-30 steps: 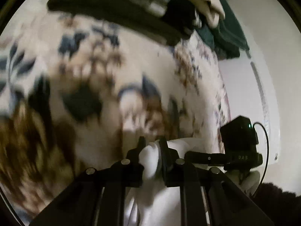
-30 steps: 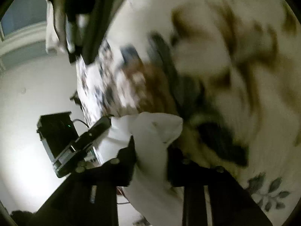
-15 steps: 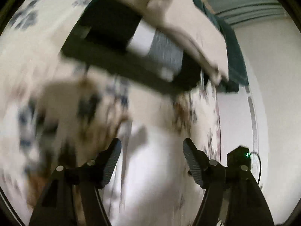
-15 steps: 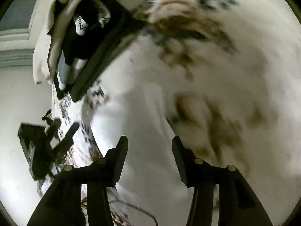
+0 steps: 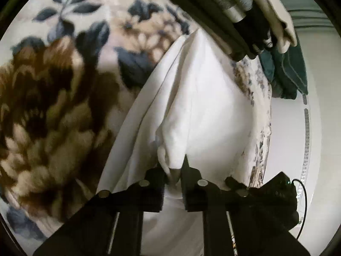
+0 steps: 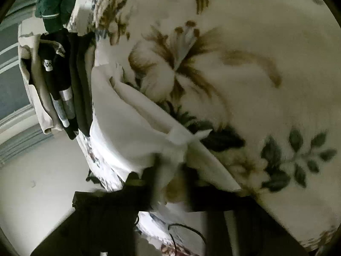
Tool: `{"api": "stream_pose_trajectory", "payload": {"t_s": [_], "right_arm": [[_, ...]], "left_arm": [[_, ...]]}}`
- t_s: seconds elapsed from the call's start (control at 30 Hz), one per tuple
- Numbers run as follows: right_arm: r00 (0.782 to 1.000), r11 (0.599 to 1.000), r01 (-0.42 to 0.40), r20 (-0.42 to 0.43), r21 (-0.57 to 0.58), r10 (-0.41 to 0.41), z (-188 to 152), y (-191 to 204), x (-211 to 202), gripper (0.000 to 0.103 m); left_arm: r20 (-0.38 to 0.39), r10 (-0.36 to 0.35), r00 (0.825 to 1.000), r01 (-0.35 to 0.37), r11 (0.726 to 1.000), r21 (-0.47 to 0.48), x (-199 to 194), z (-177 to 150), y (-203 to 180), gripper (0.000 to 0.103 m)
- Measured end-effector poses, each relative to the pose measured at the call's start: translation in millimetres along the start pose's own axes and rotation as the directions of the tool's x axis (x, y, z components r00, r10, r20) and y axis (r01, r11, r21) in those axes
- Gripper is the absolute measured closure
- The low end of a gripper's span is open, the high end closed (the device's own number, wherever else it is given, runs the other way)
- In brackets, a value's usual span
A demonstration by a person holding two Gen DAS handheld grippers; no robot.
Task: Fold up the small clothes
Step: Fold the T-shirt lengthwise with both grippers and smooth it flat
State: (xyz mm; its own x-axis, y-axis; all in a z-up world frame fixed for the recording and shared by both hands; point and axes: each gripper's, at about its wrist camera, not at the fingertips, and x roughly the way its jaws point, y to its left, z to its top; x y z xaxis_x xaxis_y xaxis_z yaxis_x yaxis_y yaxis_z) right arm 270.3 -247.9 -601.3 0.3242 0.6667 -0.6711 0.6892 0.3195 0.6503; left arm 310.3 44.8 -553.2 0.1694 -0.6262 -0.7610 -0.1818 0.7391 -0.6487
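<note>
A white garment [image 5: 198,106] lies on a floral blanket [image 5: 53,98], running from the near edge up to a pile of folded clothes. My left gripper [image 5: 173,168] is shut on a bunched near edge of the garment. In the right wrist view the same white garment [image 6: 127,128] lies partly folded on the blanket [image 6: 245,64]. My right gripper [image 6: 170,162] is shut on a near corner of it, with cloth bulging between the fingers.
A stack of folded dark, grey and beige clothes [image 5: 245,10] sits at the far end, with a green garment [image 5: 285,70] beside it. The stack [image 6: 55,81] also shows in the right wrist view. The other gripper [image 5: 277,194] and a white wall lie to the right.
Half a second ago both grippers were open over the white garment. Both have since moved to its near edge and closed on it.
</note>
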Motion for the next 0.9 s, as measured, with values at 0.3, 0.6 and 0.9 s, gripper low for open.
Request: {"api": "stream_pose_trajectory", "payload": {"t_s": [0.3,0.6,0.9], "right_arm": [[0.97,0.968,0.232,-0.046,-0.101,-0.237,-17.6,-0.6,3.0,0.094],[0.992,0.94,0.128,0.058,-0.316,-0.116,-15.1,64.3,-27.7,0.061],[0.912,0.816,0.315,-0.082,-0.485,-0.401,-38.1,61.2,43.0,0.061]], "left_arm": [[-0.016,0.064,0.998,-0.063,0.996,0.059,-23.1,-4.0,16.3,0.093],[0.127,0.05,0.991,-0.079,0.969,0.234,-52.7,-13.9,-27.4,0.04],[-0.011,0.162,0.987,-0.15,0.937,0.316,-6.5,-38.3,-17.6,0.041]]}}
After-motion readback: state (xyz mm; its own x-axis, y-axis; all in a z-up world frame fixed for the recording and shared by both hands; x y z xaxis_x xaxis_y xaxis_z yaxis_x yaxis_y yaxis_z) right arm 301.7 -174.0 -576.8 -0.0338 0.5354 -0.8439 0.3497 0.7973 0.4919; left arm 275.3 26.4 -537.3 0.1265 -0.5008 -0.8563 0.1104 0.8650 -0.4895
